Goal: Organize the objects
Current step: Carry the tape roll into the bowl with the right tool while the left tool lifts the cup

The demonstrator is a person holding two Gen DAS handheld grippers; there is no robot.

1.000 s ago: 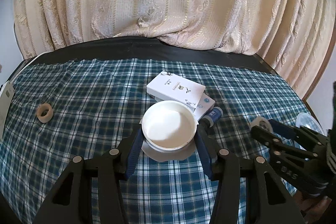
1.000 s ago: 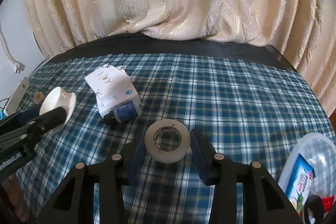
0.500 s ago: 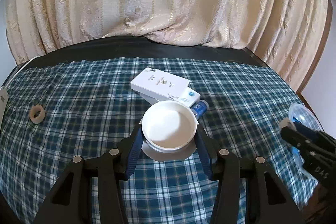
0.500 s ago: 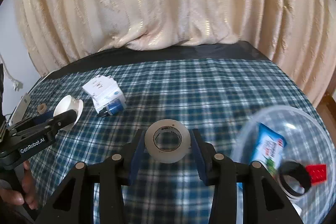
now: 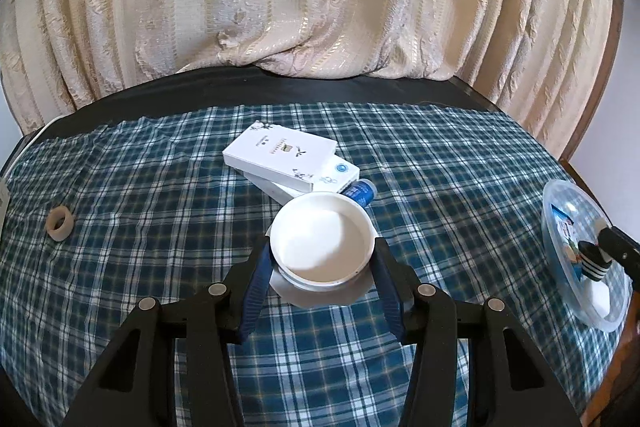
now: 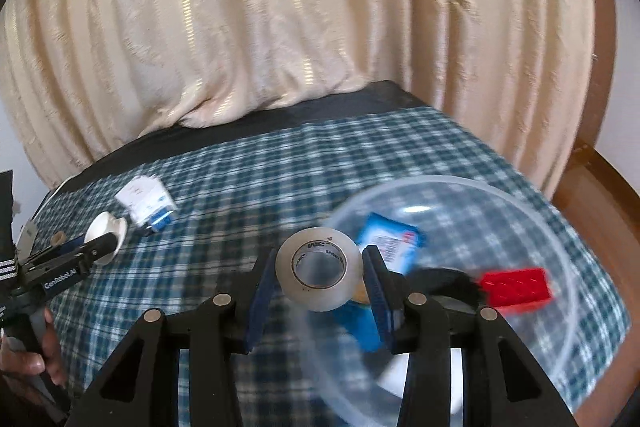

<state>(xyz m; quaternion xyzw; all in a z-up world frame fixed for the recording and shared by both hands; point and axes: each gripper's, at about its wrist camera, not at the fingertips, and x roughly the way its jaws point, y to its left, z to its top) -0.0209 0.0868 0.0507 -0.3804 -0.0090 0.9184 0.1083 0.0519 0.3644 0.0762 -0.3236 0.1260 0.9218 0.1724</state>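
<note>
Left gripper (image 5: 322, 259): pointing forward and downward, both blue-padded fingers (image 5: 256, 287) pressed against the sides of a white dish (image 5: 322, 241), held above the cloth. A hand (image 6: 38, 355) grips its handle at the left edge of the right wrist view. Right gripper (image 6: 319, 275): angled downward, pads clamped on a roll of tape (image 6: 319, 275); its tip appears at the right edge of the left wrist view.

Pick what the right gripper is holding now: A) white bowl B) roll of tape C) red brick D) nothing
B: in the right wrist view the right gripper is shut on the roll of tape, carried at the rim of the clear plastic bowl.
</note>
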